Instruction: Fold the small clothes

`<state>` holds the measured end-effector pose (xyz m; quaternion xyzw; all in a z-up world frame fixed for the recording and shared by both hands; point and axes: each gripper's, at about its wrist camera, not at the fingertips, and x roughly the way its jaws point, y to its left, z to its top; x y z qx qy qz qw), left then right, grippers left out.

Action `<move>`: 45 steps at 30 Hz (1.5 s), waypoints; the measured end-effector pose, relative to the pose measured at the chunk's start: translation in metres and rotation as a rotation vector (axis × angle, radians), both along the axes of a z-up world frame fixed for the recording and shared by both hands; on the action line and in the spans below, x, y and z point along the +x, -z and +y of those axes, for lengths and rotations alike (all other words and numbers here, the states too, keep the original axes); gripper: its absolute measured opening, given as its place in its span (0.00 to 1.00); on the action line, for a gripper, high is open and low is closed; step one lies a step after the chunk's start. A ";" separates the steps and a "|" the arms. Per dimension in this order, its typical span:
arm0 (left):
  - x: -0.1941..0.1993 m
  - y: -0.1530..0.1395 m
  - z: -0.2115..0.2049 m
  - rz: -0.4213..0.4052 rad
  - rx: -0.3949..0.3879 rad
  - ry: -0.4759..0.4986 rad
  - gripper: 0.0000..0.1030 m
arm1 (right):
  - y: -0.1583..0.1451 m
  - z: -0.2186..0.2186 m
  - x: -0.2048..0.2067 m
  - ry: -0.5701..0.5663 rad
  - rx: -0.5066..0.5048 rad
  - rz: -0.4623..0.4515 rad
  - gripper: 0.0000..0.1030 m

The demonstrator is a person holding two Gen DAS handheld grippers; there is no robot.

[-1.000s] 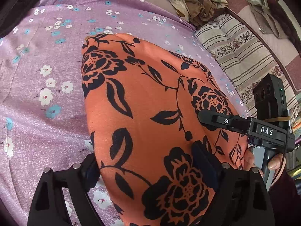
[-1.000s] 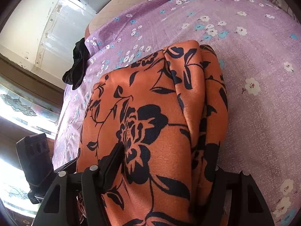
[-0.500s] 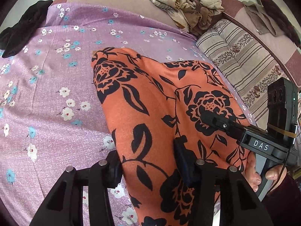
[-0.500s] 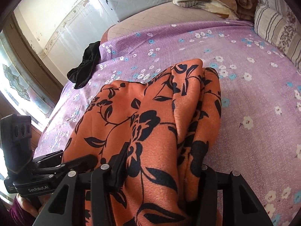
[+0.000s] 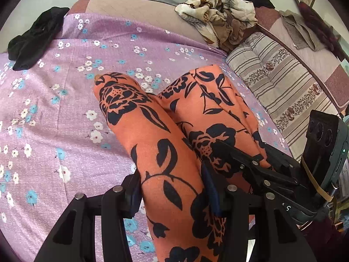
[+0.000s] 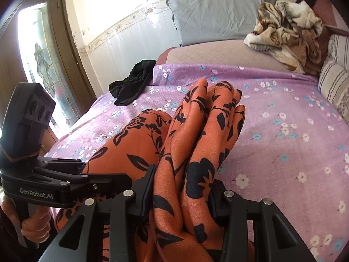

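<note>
An orange garment with black flowers (image 5: 152,144) is lifted at its near end off the purple flowered sheet (image 5: 54,109), and its far end still rests on the bed. My left gripper (image 5: 172,187) is shut on one gathered fold of it. In the right wrist view the same garment (image 6: 196,135) hangs in bunched pleats between the pads of my right gripper (image 6: 182,192), whose jaws are closing on it. The two grippers are side by side: the right one (image 5: 250,166) shows at the lower right of the left wrist view, the left one (image 6: 76,174) at the lower left of the right wrist view.
A black garment (image 6: 133,83) lies at the sheet's far left corner. A crumpled brown and cream cloth pile (image 5: 218,17) sits at the back right, beside a striped cushion (image 5: 283,83). A grey pillow (image 6: 213,15) leans on the wall. A person's hand (image 6: 32,227) holds the left gripper's handle.
Both grippers have risen, lifting the near end of the orange garment off the bed. Their jaws have narrowed and the cloth is now bunched into folds. The right wrist has rolled.
</note>
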<state>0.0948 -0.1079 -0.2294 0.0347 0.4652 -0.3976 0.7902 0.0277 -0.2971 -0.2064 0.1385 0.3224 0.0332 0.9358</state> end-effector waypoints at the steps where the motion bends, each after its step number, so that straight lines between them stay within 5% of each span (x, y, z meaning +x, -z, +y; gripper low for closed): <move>1: 0.002 -0.001 0.004 -0.009 0.003 -0.010 0.48 | 0.001 0.001 0.004 -0.003 0.026 0.007 0.41; 10: 0.019 -0.005 0.041 -0.079 0.033 -0.137 0.48 | -0.003 0.028 0.032 -0.063 0.102 -0.056 0.40; 15: 0.035 0.043 0.038 -0.005 0.223 -0.199 0.54 | 0.033 0.030 0.050 -0.044 0.154 0.075 0.40; 20: 0.038 0.046 0.040 0.020 0.220 -0.206 0.58 | 0.050 -0.002 0.052 0.034 0.288 0.151 0.40; 34: 0.036 0.047 0.036 -0.013 0.248 -0.210 0.60 | 0.046 -0.007 0.049 0.089 0.208 0.196 0.53; 42: 0.038 0.044 0.038 -0.003 0.248 -0.216 0.61 | 0.001 -0.008 0.023 0.116 0.080 -0.026 0.52; 45: 0.038 0.043 0.040 -0.007 0.247 -0.226 0.61 | -0.011 0.007 0.018 0.039 0.042 -0.102 0.37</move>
